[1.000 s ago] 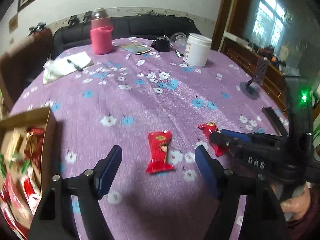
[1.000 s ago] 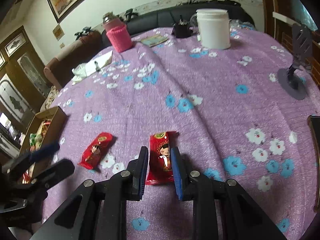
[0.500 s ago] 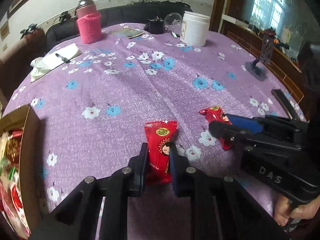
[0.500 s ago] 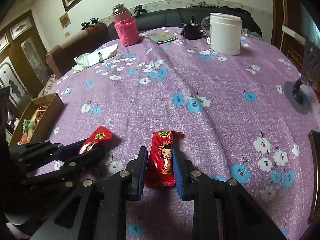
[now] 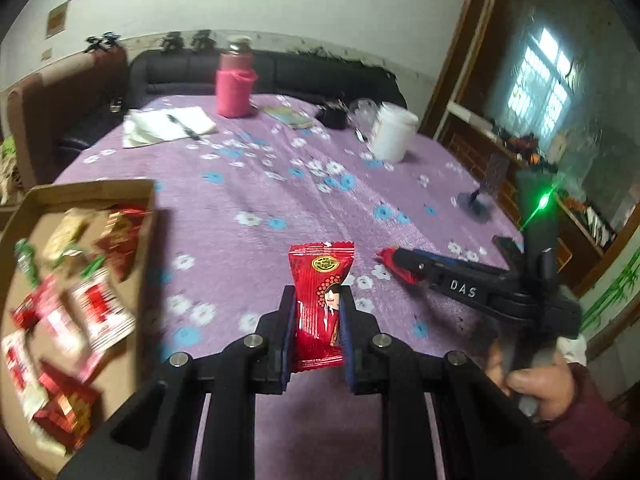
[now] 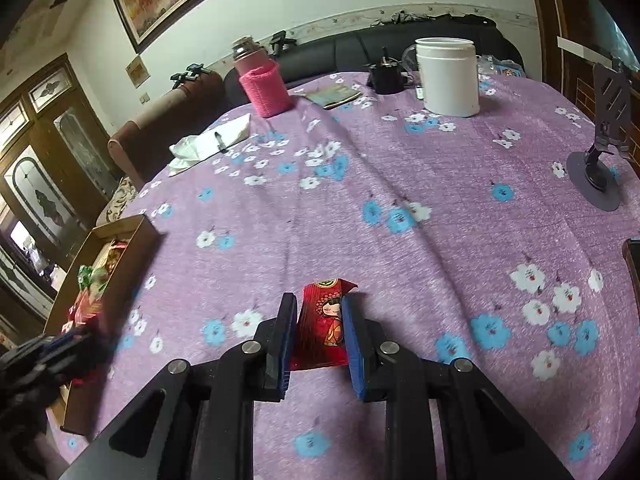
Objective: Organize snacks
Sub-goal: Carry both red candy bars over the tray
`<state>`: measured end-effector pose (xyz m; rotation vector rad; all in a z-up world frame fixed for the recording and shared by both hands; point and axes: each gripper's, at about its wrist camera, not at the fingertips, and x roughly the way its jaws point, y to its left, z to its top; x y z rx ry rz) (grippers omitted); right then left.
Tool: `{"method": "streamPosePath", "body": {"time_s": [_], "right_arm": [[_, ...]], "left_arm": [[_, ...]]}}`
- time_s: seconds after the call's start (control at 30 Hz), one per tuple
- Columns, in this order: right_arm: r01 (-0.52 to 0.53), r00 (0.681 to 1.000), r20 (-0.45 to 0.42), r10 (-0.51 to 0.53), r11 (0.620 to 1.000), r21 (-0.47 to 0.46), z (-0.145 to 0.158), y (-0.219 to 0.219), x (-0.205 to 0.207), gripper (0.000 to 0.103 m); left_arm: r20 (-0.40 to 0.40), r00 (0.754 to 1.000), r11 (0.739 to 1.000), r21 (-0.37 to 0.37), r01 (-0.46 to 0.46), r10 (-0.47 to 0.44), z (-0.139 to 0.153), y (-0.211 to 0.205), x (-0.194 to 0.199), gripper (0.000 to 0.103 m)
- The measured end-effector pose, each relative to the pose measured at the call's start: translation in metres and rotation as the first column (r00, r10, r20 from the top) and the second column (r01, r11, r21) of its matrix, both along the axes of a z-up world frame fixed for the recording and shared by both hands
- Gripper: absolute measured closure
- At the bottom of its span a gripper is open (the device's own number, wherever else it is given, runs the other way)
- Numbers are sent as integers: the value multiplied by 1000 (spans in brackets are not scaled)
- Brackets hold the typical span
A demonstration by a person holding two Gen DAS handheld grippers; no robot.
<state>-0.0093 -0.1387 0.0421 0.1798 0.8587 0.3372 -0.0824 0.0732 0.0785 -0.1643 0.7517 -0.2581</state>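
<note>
My left gripper (image 5: 318,304) is shut on a red snack packet (image 5: 320,280) with a doll face and holds it above the purple cloth, just right of the cardboard box (image 5: 144,216) of snacks. My right gripper (image 6: 318,310) is shut on a second red snack packet (image 6: 322,320) that looks slightly raised off the table. In the left wrist view the right gripper (image 5: 394,262) shows at the right with the packet's red tip. In the right wrist view the left gripper (image 6: 68,344) is blurred over the box (image 6: 132,240) at the left.
A purple flowered tablecloth (image 6: 400,168) covers the table. At the far side stand a pink-sleeved flask (image 6: 262,80), a white jar (image 6: 446,76), a notepad with a pen (image 6: 216,142), a booklet (image 6: 334,94) and a black cup (image 6: 386,76). A phone stand (image 6: 600,152) is at the right.
My left gripper closed on its packet, lifted it and swung left toward the box. My right gripper stays shut on its packet, which moved little.
</note>
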Motion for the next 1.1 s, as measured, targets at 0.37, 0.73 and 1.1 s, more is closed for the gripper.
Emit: {"method": "streamPosePath", "body": {"time_s": [0.37, 0.73, 1.1], "right_arm": [[-3, 998, -66, 12, 990, 143, 13, 1, -47, 78], [-107, 994, -16, 109, 989, 103, 46, 59, -82, 78], [-263, 965, 21, 262, 960, 95, 68, 137, -98, 78]], "left_arm": [[58, 991, 989, -101, -112, 118, 16, 82, -67, 84], [47, 964, 955, -159, -251, 261, 7, 150, -105, 84], [6, 916, 900, -191, -392, 400, -6, 207, -125, 84]]}}
